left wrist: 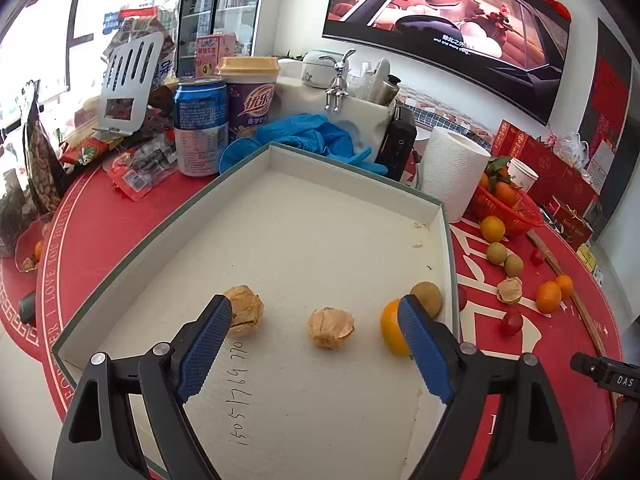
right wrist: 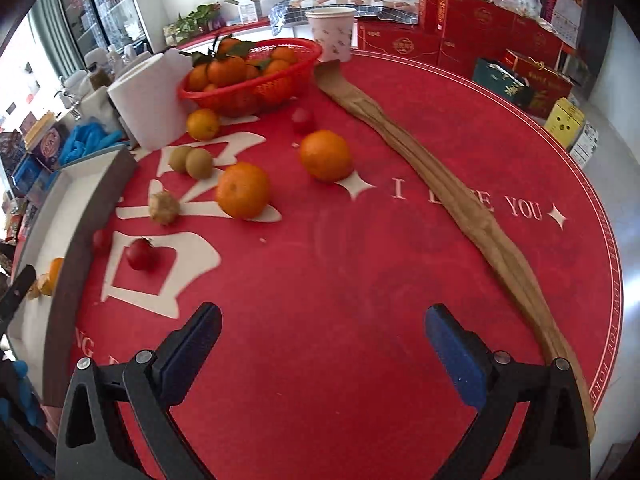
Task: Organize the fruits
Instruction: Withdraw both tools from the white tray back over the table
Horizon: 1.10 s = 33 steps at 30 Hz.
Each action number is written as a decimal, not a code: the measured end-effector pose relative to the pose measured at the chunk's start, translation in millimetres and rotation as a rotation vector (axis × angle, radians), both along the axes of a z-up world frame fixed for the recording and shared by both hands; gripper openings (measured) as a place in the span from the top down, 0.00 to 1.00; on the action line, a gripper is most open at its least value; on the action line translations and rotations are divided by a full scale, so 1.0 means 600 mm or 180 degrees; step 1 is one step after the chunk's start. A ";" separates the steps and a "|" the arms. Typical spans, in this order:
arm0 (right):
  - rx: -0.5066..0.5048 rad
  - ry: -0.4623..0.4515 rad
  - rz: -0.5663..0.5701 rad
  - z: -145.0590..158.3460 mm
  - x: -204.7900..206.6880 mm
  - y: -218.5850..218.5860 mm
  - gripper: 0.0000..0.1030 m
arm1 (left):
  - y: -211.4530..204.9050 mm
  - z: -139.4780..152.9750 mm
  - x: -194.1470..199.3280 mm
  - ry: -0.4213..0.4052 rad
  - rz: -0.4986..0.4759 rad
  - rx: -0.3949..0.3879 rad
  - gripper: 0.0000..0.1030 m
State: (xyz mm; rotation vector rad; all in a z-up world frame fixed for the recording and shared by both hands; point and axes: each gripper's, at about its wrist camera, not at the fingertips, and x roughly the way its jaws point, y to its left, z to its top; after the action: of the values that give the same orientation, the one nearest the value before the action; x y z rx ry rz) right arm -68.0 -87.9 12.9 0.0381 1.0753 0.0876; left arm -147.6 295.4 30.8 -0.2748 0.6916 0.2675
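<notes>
On the left, the left gripper (left wrist: pixel 316 312) hangs over the shallow white cardboard box (left wrist: pixel 436 216) with its blue-padded jaws spread and nothing pinched. Inside the box lie, left to right, a papery tan husked fruit (left wrist: pixel 246 310), a second husked fruit (left wrist: pixel 330 327), a small orange mandarin (left wrist: pixel 391 328) and a round brown fruit (left wrist: pixel 427 295). To the right, the right gripper (right wrist: pixel 322 322) stands wide apart above the bare red round tablecloth (right wrist: pixel 380 280), empty. Ahead of it lie two larger loose oranges (right wrist: pixel 243 189), cherry tomatoes (right wrist: pixel 139 254), and a red plastic basket of mandarins (right wrist: pixel 256 76).
</notes>
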 end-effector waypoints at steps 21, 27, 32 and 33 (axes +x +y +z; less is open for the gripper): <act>-0.0229 -0.0360 0.0124 -0.029 -0.004 0.000 0.00 | -0.160 0.031 0.003 0.0097 -0.0825 0.0476 0.15; -0.0220 -0.0365 0.0132 -0.028 -0.004 -0.002 0.00 | -0.229 0.018 0.015 0.0330 -0.1258 0.0535 0.15; -0.0218 -0.0367 0.0153 -0.028 -0.006 -0.003 0.00 | -0.266 -0.002 0.043 0.0494 -0.1405 0.0665 0.15; -0.0218 -0.0368 0.0164 -0.028 -0.007 -0.004 0.00 | -0.272 -0.006 0.050 0.0519 -0.1407 0.0707 0.15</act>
State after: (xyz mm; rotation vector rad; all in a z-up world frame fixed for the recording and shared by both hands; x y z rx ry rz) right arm -72.1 -90.2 -3.9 -0.0558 0.9631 0.0983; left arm -117.5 132.2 27.1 0.1158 0.8560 -0.0577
